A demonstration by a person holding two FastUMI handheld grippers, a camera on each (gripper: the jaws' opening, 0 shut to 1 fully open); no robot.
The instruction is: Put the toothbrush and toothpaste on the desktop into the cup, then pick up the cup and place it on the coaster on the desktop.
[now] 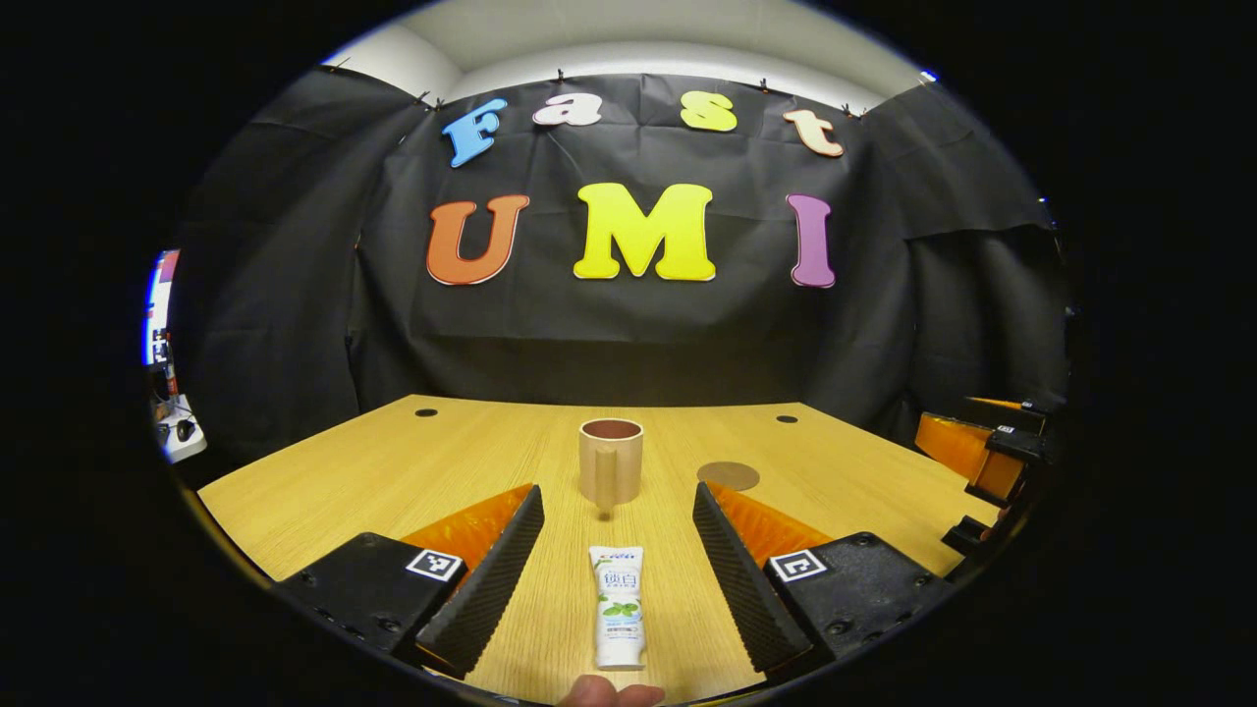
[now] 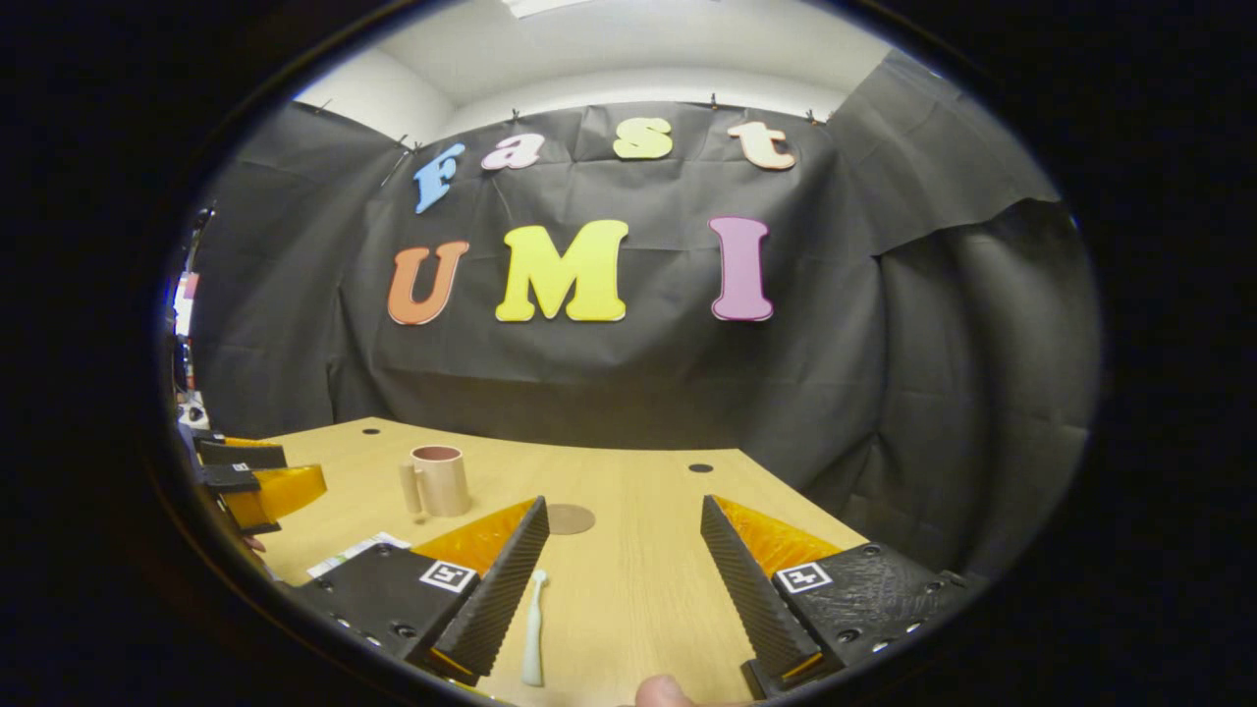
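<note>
Both grippers, left gripper (image 1: 617,579) and right gripper (image 2: 621,589), spread wide, gripping nothing; toothpaste (image 1: 618,609) near desk (image 1: 393,471) edge, cup (image 1: 610,461) beyond.

Bright even overhead light, soft short shadows, sharp focus, strong fisheye edge bending

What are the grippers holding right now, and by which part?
Nothing. The left gripper is open over the toothpaste, which lies flat on the desk. The right gripper is open with the toothbrush lying between its fingers, untouched.
</note>
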